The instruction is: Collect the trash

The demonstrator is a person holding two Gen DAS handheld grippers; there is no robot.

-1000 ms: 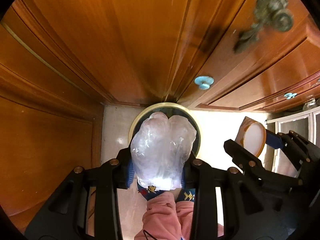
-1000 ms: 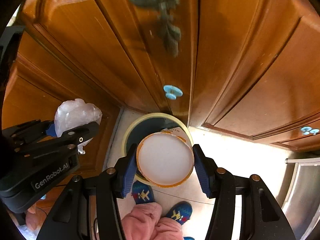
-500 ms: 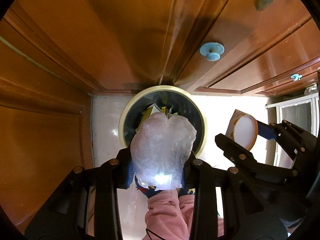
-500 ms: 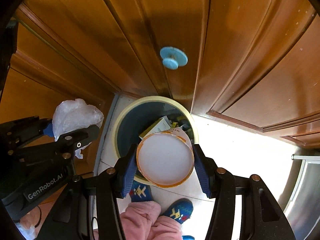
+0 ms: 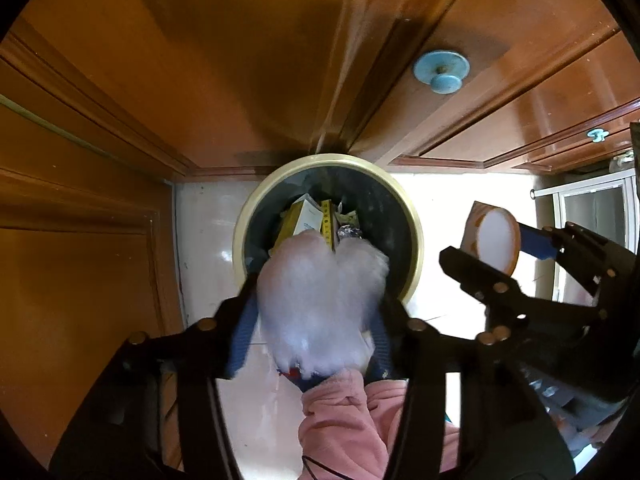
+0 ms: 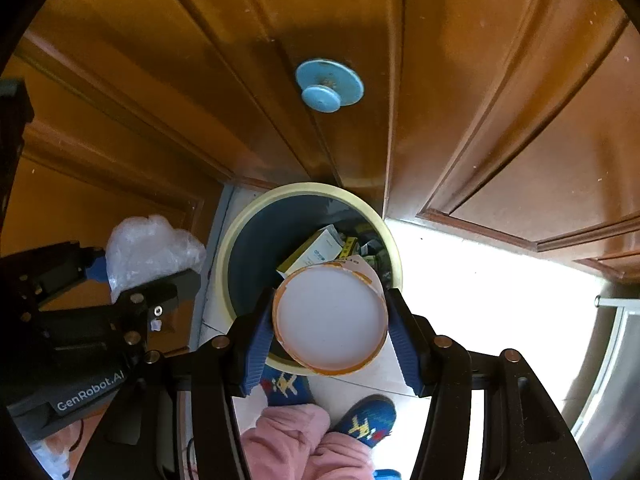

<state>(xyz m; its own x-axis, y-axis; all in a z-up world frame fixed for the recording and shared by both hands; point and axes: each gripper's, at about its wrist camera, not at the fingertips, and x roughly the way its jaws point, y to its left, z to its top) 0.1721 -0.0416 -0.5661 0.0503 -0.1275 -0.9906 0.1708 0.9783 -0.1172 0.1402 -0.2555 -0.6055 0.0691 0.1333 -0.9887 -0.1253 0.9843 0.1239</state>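
Trash bin (image 6: pixel 240 240): cream-yellow rim, dark blue-grey inside. In the bin, yellow-and-white box (image 6: pixel 316 254), silvery foil scrap (image 5: pixel 350 234). Plastic bag (image 5: pixel 320 304): translucent white, crinkled. Paper cup (image 6: pixel 330 318): white inside, orange rim edge. Left gripper (image 5: pixel 316 328) and right gripper (image 6: pixel 330 334): black frames, blue pads. Cabinet doors (image 6: pixel 460 92) behind the bin: glossy orange-brown wood. Cabinet knob (image 6: pixel 328 86): pale blue. Floor (image 6: pixel 460 280) beside the bin: white tile. Slippers (image 6: pixel 366 420) below the bin: blue knit, yellow pattern, red fleck. Trousers (image 6: pixel 300 440): pink fleece.
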